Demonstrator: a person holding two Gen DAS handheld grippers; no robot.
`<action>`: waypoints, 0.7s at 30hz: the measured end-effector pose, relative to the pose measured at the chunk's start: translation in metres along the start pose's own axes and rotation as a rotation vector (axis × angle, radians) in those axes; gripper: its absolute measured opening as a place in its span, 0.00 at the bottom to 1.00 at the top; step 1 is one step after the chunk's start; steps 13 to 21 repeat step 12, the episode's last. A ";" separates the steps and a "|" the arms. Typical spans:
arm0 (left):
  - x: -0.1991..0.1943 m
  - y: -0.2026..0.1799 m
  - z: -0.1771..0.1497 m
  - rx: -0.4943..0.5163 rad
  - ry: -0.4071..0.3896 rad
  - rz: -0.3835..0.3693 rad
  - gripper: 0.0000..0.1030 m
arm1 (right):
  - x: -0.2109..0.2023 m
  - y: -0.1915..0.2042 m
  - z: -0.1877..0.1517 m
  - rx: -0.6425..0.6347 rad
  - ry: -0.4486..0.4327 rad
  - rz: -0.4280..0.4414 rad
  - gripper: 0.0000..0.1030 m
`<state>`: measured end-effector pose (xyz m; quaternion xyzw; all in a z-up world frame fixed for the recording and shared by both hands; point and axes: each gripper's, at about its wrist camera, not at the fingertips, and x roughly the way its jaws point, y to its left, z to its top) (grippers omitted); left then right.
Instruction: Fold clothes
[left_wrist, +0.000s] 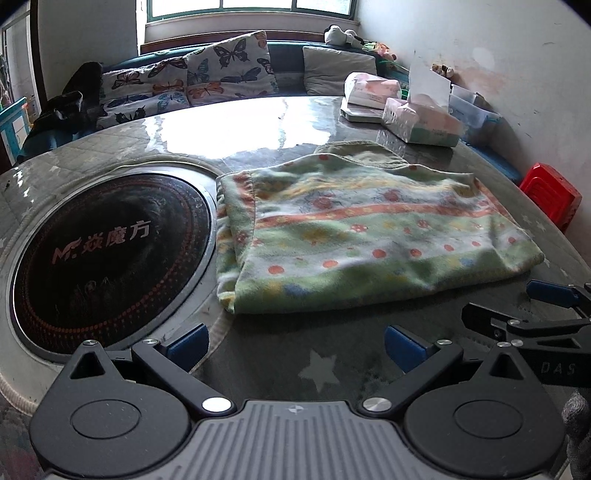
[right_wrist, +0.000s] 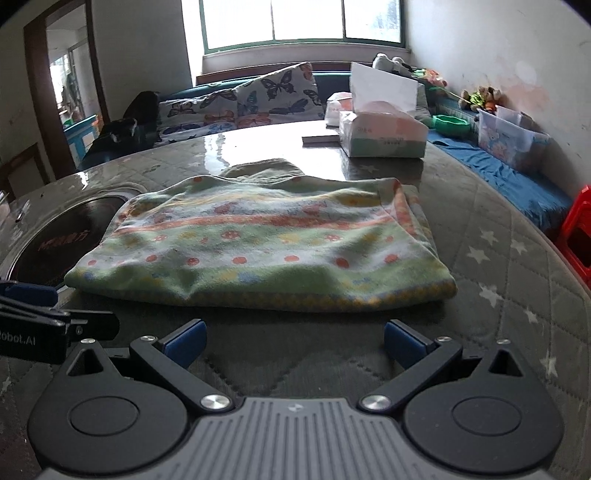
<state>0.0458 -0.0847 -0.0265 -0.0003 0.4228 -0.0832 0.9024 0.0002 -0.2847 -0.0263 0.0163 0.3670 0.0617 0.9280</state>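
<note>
A folded green garment (left_wrist: 369, 229) with orange stripes and dots lies flat on the round table, right of the hotplate; it also shows in the right wrist view (right_wrist: 266, 240). An olive-green part (left_wrist: 362, 151) sticks out at its far edge. My left gripper (left_wrist: 295, 345) is open and empty, just short of the garment's near edge. My right gripper (right_wrist: 295, 341) is open and empty, also just short of the near edge. The right gripper shows at the right edge of the left wrist view (left_wrist: 546, 306).
A round black hotplate (left_wrist: 107, 254) is set into the quilted table cover (right_wrist: 498, 277). Tissue packs (right_wrist: 380, 133) and a flat box stand at the far right. A sofa with butterfly cushions (left_wrist: 207, 74) runs behind the table. A red stool (left_wrist: 554, 192) stands at the right.
</note>
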 end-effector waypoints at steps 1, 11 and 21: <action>-0.001 0.000 -0.001 0.000 0.000 0.000 1.00 | -0.001 0.000 -0.001 0.004 0.000 -0.001 1.00; -0.004 -0.002 -0.007 0.002 0.004 -0.005 1.00 | -0.007 0.004 -0.006 0.016 -0.003 -0.009 1.00; -0.004 -0.002 -0.007 0.002 0.004 -0.006 1.00 | -0.008 0.004 -0.006 0.018 -0.002 -0.008 1.00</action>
